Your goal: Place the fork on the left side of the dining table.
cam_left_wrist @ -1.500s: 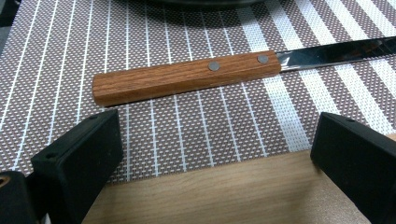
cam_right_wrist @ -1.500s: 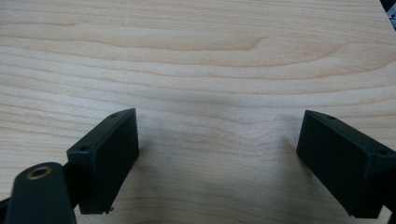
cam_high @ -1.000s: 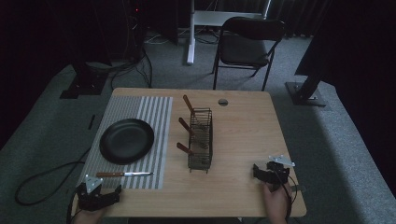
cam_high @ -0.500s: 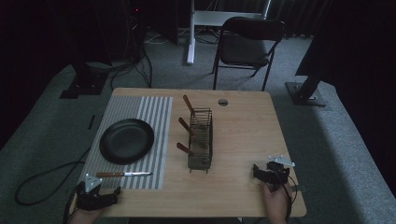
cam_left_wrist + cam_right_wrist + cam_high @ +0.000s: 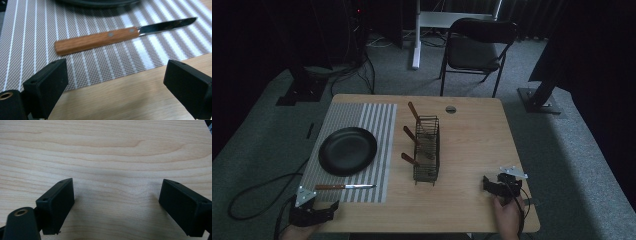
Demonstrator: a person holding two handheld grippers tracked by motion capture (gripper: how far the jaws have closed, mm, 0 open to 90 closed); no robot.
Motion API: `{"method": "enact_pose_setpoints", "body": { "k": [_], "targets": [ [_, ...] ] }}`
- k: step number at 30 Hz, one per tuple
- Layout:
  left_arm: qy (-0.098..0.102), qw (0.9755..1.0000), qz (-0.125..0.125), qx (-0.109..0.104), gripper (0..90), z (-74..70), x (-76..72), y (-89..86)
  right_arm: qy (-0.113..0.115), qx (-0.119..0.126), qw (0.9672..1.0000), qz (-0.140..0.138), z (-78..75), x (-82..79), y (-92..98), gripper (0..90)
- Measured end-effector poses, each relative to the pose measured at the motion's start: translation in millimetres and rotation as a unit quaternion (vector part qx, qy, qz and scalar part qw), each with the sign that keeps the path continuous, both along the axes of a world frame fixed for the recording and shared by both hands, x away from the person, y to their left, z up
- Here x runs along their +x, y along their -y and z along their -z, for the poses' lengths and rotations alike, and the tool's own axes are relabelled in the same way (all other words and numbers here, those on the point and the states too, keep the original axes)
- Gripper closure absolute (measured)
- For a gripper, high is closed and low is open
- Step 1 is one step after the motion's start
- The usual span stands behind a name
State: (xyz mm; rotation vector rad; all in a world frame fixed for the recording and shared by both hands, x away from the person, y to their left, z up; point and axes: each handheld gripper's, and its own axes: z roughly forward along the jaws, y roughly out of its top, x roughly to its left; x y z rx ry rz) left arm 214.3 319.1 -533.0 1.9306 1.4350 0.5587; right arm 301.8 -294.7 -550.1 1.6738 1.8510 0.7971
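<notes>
A wooden table [image 5: 472, 150] stood on grey carpet before a chair [image 5: 477, 47]. At its near-left corner the left gripper [image 5: 312, 212] sat with jaws spread, the knife [image 5: 117, 33] lying crosswise on the striped mat [image 5: 30, 30] just beyond them, untouched. The right gripper [image 5: 502, 186], jaws also spread, rested on bare wood near the near-right corner. Since a second before, the left gripper had edged slightly nearer the knife

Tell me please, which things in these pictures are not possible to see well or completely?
- Utensils in the wire caddy, high view: their working ends are hidden behind the mesh, so their kind is unclear.
- Black plate, left gripper view: cut off by the top edge.
- Small round thing near the table's far edge, high view: too small to identify.
- Knife blade tip, left gripper view: slightly blurred.
</notes>
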Motion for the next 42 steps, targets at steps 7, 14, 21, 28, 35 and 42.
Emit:
{"method": "enact_pose_setpoints", "body": {
  "k": [7,14,21,28,35,42],
  "targets": [
    [0.019,0.9989,0.038,-0.019,5.7,-17.2,3.0,19.6,0.000,0.000,1.0000,0.000,0.0,0.0,0.0,12.4],
    [0.034,0.9950,0.092,-0.020,5.7,-36.6,16.1,52.8,0.000,0.000,1.0000,0.000,0.0,0.0,0.0,12.4],
    [0.046,0.9918,0.116,-0.027,5.7,-49.8,33.7,69.9,0.000,-0.001,1.0000,-0.002,0.1,0.1,0.3,12.4],
    [0.058,0.9858,0.155,-0.028,5.7,-69.8,60.6,96.0,0.001,-0.001,1.0000,-0.002,0.2,0.2,0.1,12.4],
    [0.064,0.9828,0.171,-0.026,5.7,-84.4,83.0,110.9,0.002,-0.001,1.0000,-0.003,0.3,0.2,0.1,12.4],
    [0.081,0.9785,0.188,-0.022,5.8,-105.2,109.0,133.5,0.002,-0.001,1.0000,-0.004,0.3,0.2,0.1,12.4]
  ]
}}
